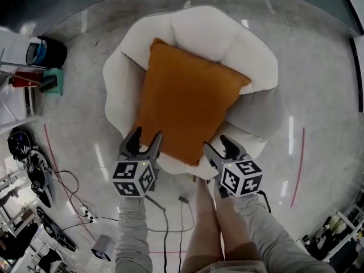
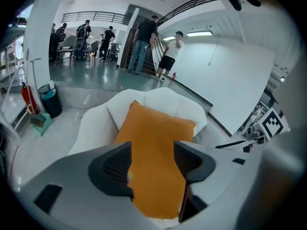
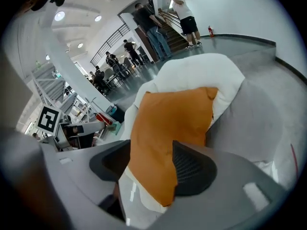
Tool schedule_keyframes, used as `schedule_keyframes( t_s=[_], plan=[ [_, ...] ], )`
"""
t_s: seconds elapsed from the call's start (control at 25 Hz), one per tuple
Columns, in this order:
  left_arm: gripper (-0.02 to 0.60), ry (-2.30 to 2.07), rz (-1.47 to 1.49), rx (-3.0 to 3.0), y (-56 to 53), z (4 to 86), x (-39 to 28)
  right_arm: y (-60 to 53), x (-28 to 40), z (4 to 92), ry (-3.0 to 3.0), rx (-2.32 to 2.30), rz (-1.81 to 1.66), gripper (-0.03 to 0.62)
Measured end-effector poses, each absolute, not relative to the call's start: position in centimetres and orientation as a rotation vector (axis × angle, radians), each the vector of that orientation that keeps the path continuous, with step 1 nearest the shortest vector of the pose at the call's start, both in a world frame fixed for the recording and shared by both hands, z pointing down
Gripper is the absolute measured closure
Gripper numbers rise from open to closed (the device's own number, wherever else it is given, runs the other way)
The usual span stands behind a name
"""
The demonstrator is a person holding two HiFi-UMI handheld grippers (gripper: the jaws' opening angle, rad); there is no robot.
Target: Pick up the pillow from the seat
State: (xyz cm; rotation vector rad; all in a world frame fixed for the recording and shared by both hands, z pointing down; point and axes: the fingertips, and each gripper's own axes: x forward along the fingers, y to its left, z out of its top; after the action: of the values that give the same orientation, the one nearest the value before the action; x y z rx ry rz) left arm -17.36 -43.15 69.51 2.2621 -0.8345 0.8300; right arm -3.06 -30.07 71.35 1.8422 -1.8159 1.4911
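Note:
An orange pillow leans on a white puffy seat in the middle of the head view. My left gripper hovers at the pillow's near left edge, jaws apart. My right gripper is at the near right corner, jaws also apart. In the left gripper view the pillow shows through the gap of the left gripper, and no pad presses on it. The right gripper view has the pillow lying between the jaws of the right gripper, with the seat's white edge below it.
A grey cushion part sits on the seat's right side. A black bin and teal dustpan stand at far left. Cables run over the floor near my legs. Several people stand by stairs behind.

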Motion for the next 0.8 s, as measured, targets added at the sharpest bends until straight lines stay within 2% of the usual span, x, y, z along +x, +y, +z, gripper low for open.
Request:
schedule_keyframes(
  t_s=[0.2, 0.36, 0.52, 0.68, 0.8],
  plan=[
    [0.253, -0.718, 0.973, 2.289, -45.9, 75.2, -17.5, -30.3, -2.4, 75.7, -1.76, 1.877, 1.549, 0.288],
    [0.142, -0.619, 1.064, 2.277, -47.8, 79.6, -17.1, -30.9, -1.6, 78.9, -1.719, 1.912, 1.599, 0.235],
    [0.111, -0.574, 1.146, 2.274, -49.8, 83.6, -17.4, -31.0, -1.2, 82.4, -1.692, 1.909, 1.664, 0.186],
    [0.031, -0.486, 1.181, 2.253, -50.5, 87.0, -17.0, -30.5, -1.1, 85.9, -1.684, 1.875, 1.725, 0.149],
    [0.014, -0.394, 1.237, 2.244, -50.5, 89.0, -16.3, -30.2, -1.2, 88.2, -1.697, 1.858, 1.755, 0.137]
  ],
)
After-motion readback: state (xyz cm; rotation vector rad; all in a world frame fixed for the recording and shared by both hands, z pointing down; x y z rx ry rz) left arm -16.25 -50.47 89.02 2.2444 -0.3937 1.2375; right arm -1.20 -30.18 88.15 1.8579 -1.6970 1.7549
